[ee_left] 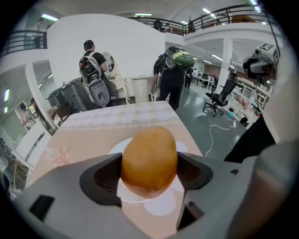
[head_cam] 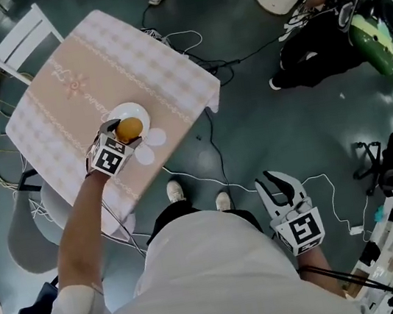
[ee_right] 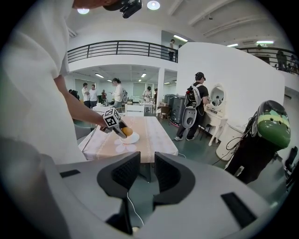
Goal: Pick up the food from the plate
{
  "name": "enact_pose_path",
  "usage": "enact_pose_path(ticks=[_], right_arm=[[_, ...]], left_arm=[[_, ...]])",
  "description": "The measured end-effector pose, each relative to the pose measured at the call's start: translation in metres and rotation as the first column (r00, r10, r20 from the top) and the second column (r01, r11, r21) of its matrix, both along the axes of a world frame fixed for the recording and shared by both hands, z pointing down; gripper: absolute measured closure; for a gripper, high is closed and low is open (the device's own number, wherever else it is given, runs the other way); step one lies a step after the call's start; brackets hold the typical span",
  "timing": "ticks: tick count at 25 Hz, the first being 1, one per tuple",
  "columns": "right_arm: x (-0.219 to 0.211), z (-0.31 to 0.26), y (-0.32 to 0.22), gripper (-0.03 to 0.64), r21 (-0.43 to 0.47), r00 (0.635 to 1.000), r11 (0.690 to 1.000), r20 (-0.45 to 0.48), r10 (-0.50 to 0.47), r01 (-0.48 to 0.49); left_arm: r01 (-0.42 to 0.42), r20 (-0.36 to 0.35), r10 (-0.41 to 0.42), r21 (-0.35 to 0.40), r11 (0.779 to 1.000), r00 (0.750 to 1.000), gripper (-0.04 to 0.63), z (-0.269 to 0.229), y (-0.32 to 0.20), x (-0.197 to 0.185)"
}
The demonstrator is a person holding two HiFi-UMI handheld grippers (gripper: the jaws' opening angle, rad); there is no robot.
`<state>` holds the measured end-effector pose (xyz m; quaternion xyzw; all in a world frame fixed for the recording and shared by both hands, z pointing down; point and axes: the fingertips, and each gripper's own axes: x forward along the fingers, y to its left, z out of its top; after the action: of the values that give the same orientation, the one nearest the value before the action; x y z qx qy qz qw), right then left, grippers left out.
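A yellow-brown potato (head_cam: 128, 129) is clamped between the two jaws of my left gripper (head_cam: 124, 132), just above a white plate (head_cam: 137, 112) on the table with a beige patterned cloth (head_cam: 90, 58). In the left gripper view the potato (ee_left: 149, 161) fills the gap between the dark pads (ee_left: 103, 179), with the plate (ee_left: 135, 197) below it. My right gripper (head_cam: 279, 182) hangs over the floor to the right of the person's body, shut on nothing. The right gripper view shows the right gripper (ee_right: 147, 170) well short of the table, and the potato (ee_right: 127, 131) far off.
Two round white mats (head_cam: 151, 145) lie beside the plate near the table's edge. A white chair (head_cam: 20, 40) stands at the far end. Cables (head_cam: 188, 42) run over the floor. A person in dark clothes with a green backpack (head_cam: 377, 33) is at the upper right.
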<state>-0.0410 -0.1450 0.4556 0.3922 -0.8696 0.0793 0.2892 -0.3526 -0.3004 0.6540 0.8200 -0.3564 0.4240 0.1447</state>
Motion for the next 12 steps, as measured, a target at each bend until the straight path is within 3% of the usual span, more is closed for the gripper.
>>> enact_pose_path(ticks=[6, 12], right_arm=[[0.004, -0.002, -0.002, 0.514, 0.011, 0.999, 0.999, 0.026, -0.043, 0.042], [0.033, 0.001, 0.005, 0.514, 0.033, 0.993, 0.994, 0.053, -0.108, 0.107]], left_arm=[[0.126, -0.110, -0.123, 0.022, 0.992, 0.986, 0.230, -0.045, 0.007, 0.004], [0.209, -0.142, -0.198, 0.068, 0.976, 0.970, 0.230, -0.085, 0.041, 0.036]])
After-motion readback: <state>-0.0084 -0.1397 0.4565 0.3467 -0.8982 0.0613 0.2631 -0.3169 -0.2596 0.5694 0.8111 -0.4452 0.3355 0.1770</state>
